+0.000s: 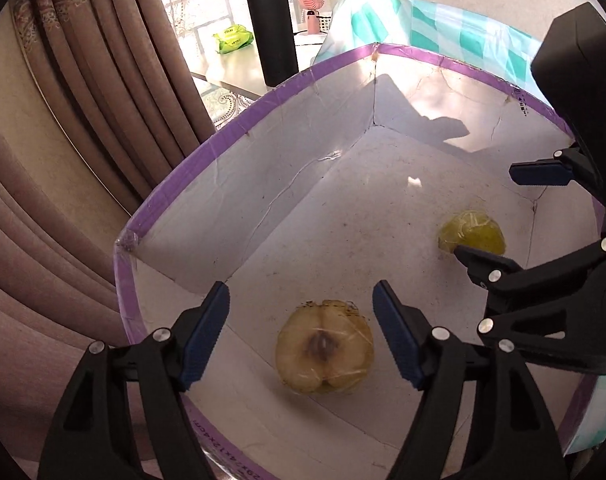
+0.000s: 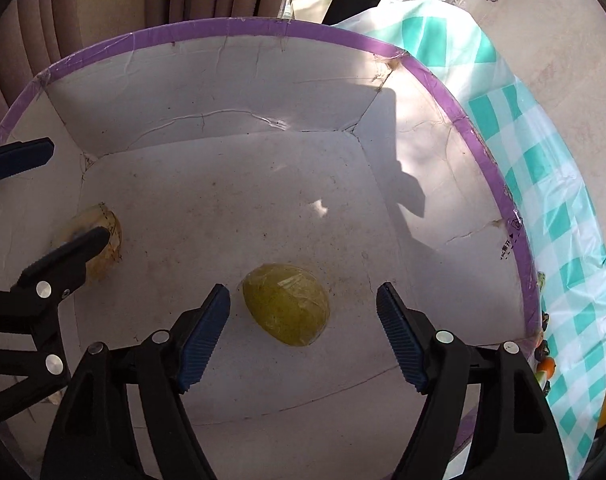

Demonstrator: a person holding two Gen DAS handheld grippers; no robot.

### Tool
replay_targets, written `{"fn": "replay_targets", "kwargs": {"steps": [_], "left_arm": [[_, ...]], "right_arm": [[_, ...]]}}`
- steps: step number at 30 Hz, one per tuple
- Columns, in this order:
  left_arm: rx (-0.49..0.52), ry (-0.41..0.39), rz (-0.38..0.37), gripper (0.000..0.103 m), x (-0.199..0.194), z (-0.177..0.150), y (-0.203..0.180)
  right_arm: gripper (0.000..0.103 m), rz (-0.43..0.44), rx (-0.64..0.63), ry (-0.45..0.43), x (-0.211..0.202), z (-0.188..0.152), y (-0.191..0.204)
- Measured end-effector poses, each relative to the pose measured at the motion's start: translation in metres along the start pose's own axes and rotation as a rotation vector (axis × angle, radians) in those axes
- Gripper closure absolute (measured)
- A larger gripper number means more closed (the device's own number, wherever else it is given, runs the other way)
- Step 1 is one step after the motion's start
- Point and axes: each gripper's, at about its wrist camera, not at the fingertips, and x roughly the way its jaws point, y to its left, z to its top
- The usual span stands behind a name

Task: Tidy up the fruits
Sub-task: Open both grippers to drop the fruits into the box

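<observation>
White box (image 1: 263, 184) with purple rim on a checked cloth (image 2: 543, 168): left gripper (image 1: 301, 336) and right gripper (image 2: 303, 334), jaws spread, each straddle a wrapped fruit half, cut-face-up half (image 1: 323, 348) and dome-up half (image 2: 287, 310), lying on the box floor untouched; lift straight up to clear them.

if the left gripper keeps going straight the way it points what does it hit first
Most likely the wrapped halved fruit on the box floor, lying between the open left gripper jaws; depth is unclear.
</observation>
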Motion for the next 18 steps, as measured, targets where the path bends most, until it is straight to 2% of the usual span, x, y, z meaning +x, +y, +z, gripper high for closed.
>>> {"fn": "replay_targets", "kwargs": {"steps": [4, 8, 9, 10, 12, 14, 16, 18], "left_arm": [[0.001, -0.011, 0.022, 0.025, -0.004, -0.002, -0.004], [-0.021, -0.048, 0.037, 0.022, -0.016, -0.001, -0.004], [-0.022, -0.066, 0.044, 0.021, -0.021, 0.0, -0.004], [-0.022, -0.091, 0.049, 0.02, -0.028, 0.001, -0.005], [-0.013, -0.163, 0.056, 0.009, -0.043, 0.003, -0.012], [0.006, -0.239, 0.06, 0.006, -0.06, 0.004, -0.024], [0.031, -0.297, 0.053, 0.006, -0.074, 0.005, -0.041], [0.052, -0.352, 0.023, 0.005, -0.092, 0.006, -0.062]], "right_arm": [[0.025, -0.051, -0.003, -0.072, -0.01, -0.007, 0.0], [0.024, -0.045, 0.093, -0.201, -0.037, -0.019, -0.013], [0.019, -0.043, 0.127, -0.245, -0.047, -0.024, -0.019], [0.015, -0.034, 0.163, -0.3, -0.059, -0.031, -0.027], [0.014, 0.0, 0.244, -0.421, -0.083, -0.048, -0.048], [0.014, 0.024, 0.33, -0.535, -0.107, -0.069, -0.071], [0.014, 0.003, 0.406, -0.634, -0.124, -0.093, -0.095], [0.014, -0.043, 0.48, -0.68, -0.13, -0.121, -0.118]]}}
